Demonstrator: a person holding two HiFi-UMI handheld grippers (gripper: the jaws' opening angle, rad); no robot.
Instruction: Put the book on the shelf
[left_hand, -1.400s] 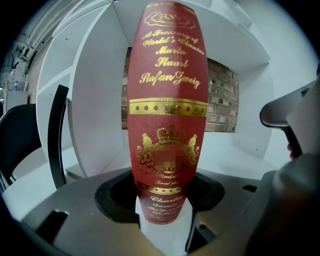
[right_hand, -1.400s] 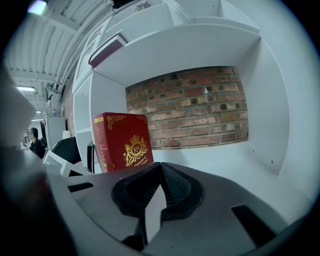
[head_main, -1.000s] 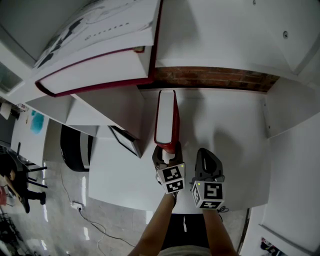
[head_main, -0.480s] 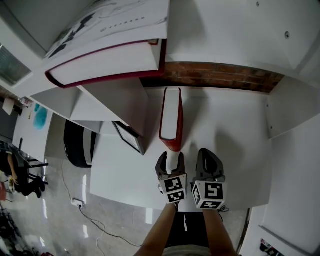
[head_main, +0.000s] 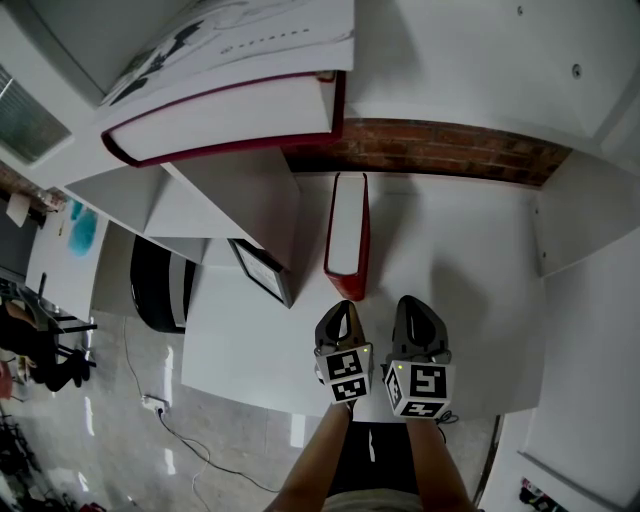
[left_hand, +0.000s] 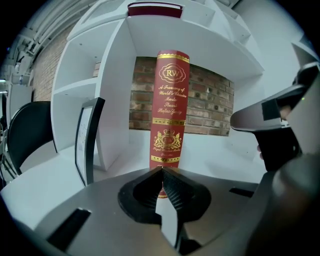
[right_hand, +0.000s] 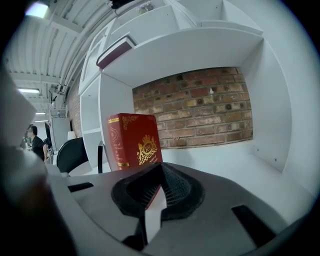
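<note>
The book (head_main: 345, 225) stands upright on the shelf (head_main: 460, 250) with its red, gold-lettered spine facing the grippers. It is free of both grippers. The left gripper (head_main: 340, 308) sits just in front of the spine and in line with it. Its jaws have just closed, the pads meet at the tips, and nothing is between them. In the left gripper view the spine rises directly beyond the closed tips. The right gripper (head_main: 415, 305) lies beside the left one, to the right of the book. Its jaws are also together and hold nothing. In the right gripper view the book appears to the left, with its front cover showing. At the far left of the head view is a grey floor (head_main: 110, 420) with a cable (head_main: 185, 440) lying on it. Next to the right is a black chair (head_main: 155, 290), beside the unit. A black frame (head_main: 262, 272) stands on the white surface and leans against a white divider (head_main: 250, 205). The book stands just to the right of that divider. On the board above lies a second book (head_main: 215, 125), large and flat, with a dark red cover. The bare part of the shelf extends to the right of the standing book. A brick wall (head_main: 440, 150) closes the back of the compartment, and a white side panel (head_main: 565, 215) closes it on the right.
</note>
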